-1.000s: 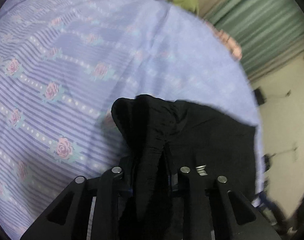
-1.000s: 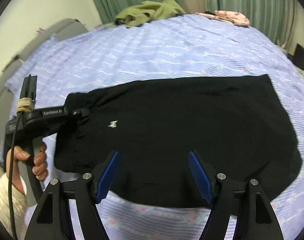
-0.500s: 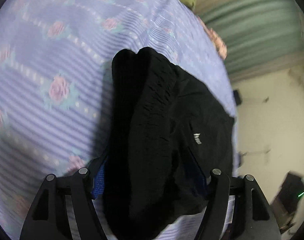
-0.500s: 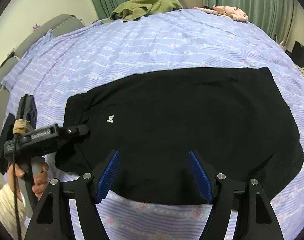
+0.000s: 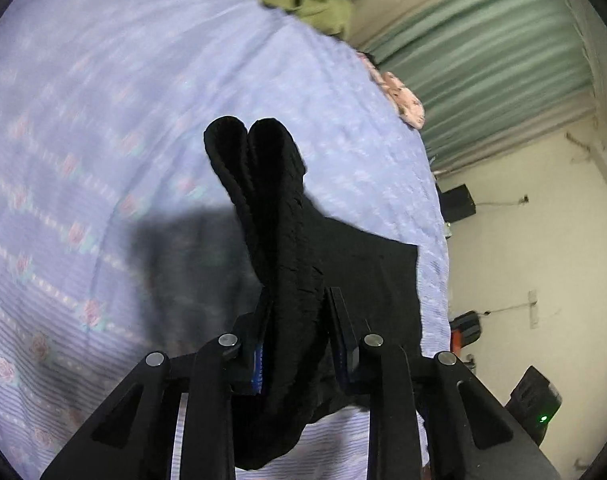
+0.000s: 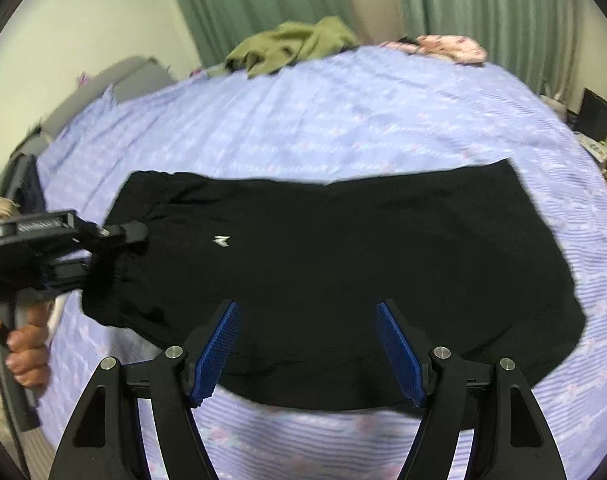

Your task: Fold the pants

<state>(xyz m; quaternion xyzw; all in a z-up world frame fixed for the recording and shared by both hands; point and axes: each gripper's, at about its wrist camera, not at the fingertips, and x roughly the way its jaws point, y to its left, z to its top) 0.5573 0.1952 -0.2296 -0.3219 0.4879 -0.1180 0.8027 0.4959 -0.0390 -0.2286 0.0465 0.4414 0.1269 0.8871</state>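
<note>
Closing on the pants' point(image 6: 343, 264) bunched waistband, left hand-held gripper point(image 5: 299, 332); right one point(image 6: 307, 344) gapes wide, olive garment point(image 6: 291, 46) beyond.

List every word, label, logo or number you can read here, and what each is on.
No text can be read.
White logo on the black pants: a mark, no legible letters.
White lettering on the body of the left gripper: too blurred to read.
</note>
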